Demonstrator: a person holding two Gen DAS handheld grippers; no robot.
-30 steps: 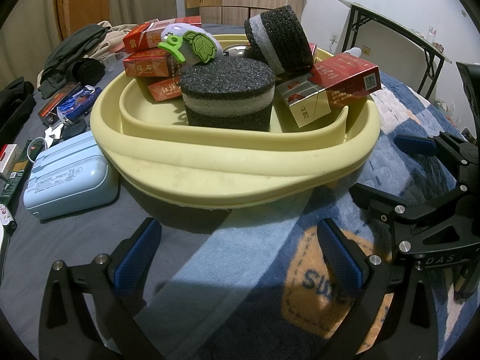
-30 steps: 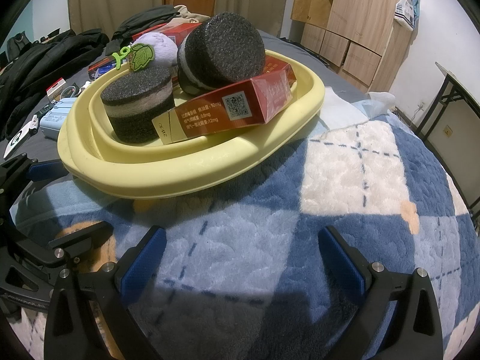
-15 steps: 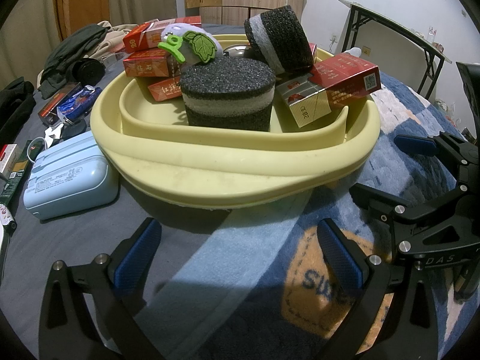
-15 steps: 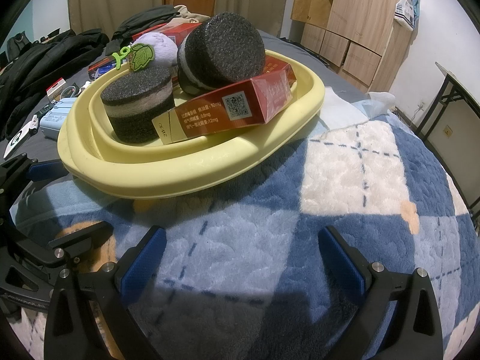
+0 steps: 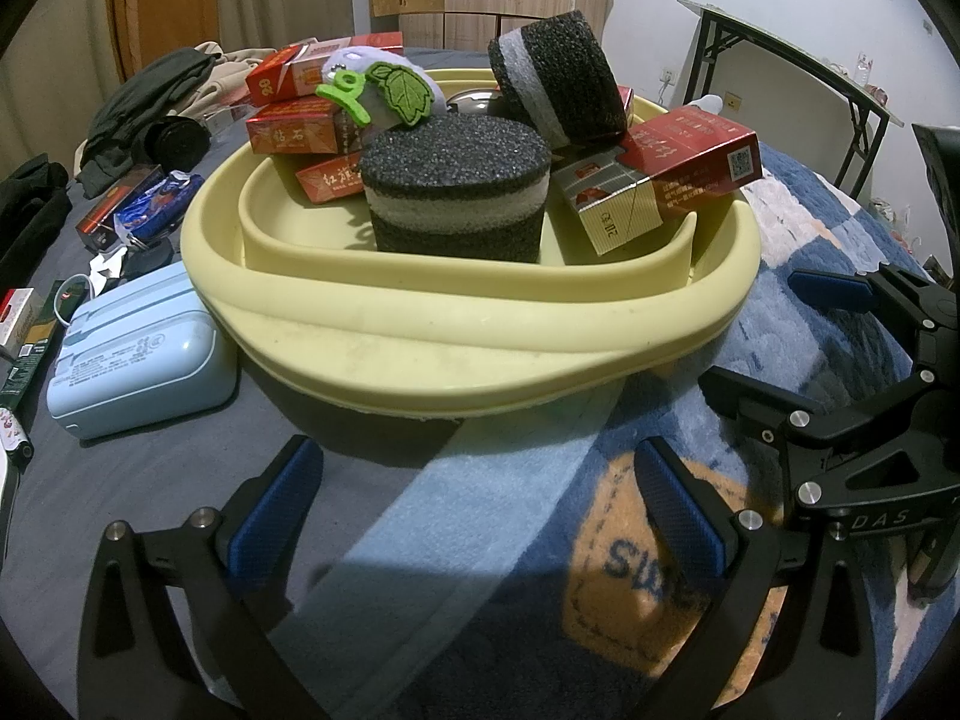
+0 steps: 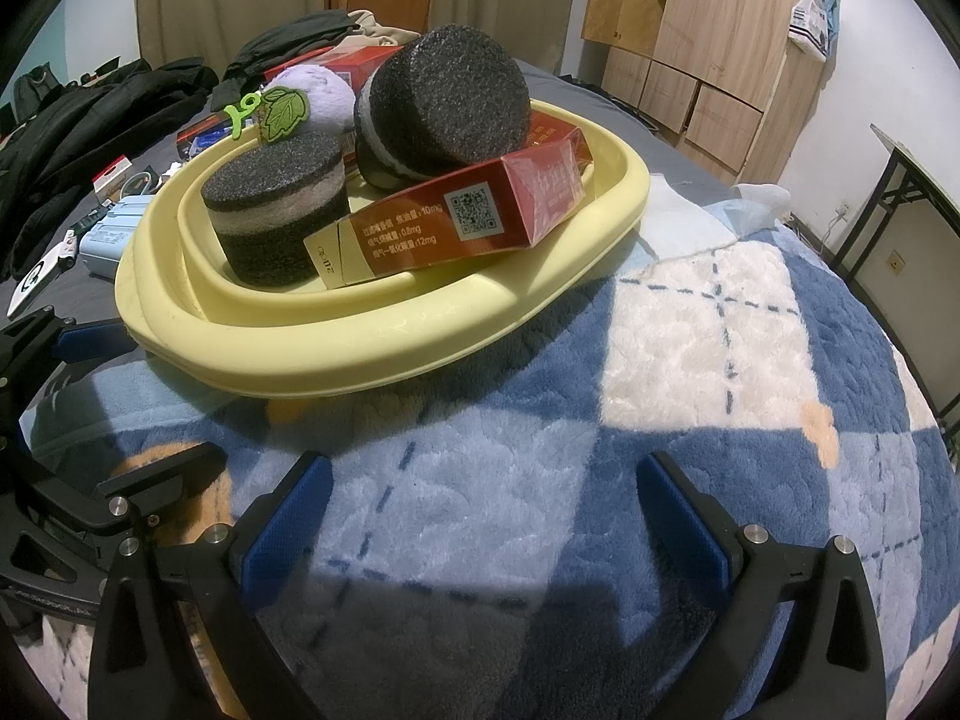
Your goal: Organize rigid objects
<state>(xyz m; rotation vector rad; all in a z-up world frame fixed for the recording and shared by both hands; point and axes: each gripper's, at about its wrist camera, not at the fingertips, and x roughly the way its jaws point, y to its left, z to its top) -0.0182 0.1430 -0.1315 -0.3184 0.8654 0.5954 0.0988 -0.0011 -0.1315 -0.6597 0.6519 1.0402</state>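
The yellow basin (image 5: pixel 468 342) on the bed already holds two black foam cylinders (image 5: pixel 456 192), several red boxes (image 5: pixel 678 168) and a purple plush (image 6: pixel 312 96). Both the left tool (image 5: pixel 480 510) and right tool (image 6: pixel 480 510) hang wide open and empty just short of its near rim. By my reading most sorting is done; a pale blue case (image 5: pixel 138 354) and small packets (image 5: pixel 144 210) at nine o'clock remain outside.

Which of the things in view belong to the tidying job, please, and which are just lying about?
Job: yellow basin; upright foam block; tilted foam block; red boxes; plush toy.
Lying about: blue case; dark clothes; blanket; folding table.
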